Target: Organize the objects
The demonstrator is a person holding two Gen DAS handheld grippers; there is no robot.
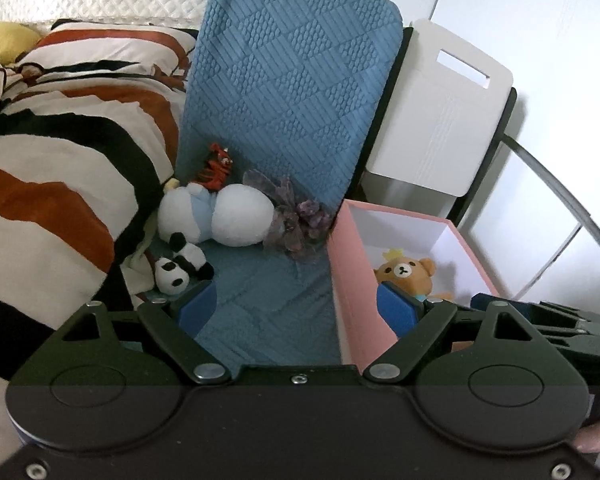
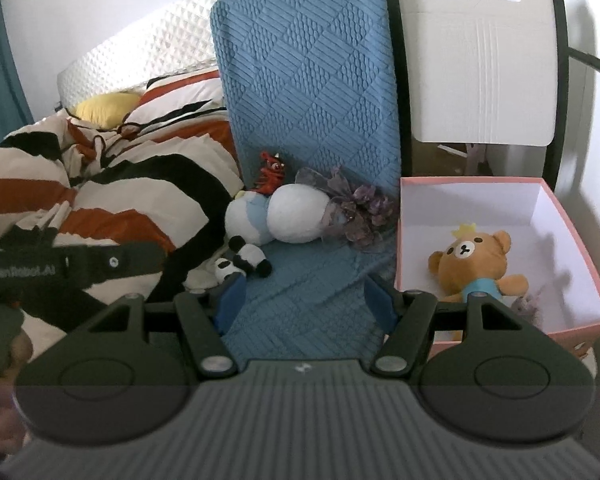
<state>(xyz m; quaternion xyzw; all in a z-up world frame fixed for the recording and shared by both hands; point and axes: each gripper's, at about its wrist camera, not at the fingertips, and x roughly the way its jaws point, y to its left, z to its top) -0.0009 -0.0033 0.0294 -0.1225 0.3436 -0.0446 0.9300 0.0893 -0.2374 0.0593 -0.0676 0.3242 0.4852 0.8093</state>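
A pink box (image 1: 350,264) (image 2: 572,240) with a white inside holds a brown bear plush (image 1: 406,274) (image 2: 474,260). To its left on the blue mat (image 1: 268,312) (image 2: 300,304) lie a white and blue plush (image 1: 216,214) (image 2: 280,214), a panda plush (image 1: 180,266) (image 2: 244,260), an orange tiger toy (image 1: 217,166) (image 2: 270,172) and a purple gauze bundle (image 1: 296,216) (image 2: 358,210). My left gripper (image 1: 296,312) is open and empty over the mat, short of the toys. My right gripper (image 2: 304,304) is open and empty, also short of them.
A striped duvet (image 1: 60,160) (image 2: 120,184) and a yellow pillow (image 1: 4,40) (image 2: 104,108) lie on the left. The blue mat runs up a backrest (image 1: 292,80) (image 2: 304,80). A white panel with a slot (image 1: 440,112) (image 2: 480,60) stands behind the box.
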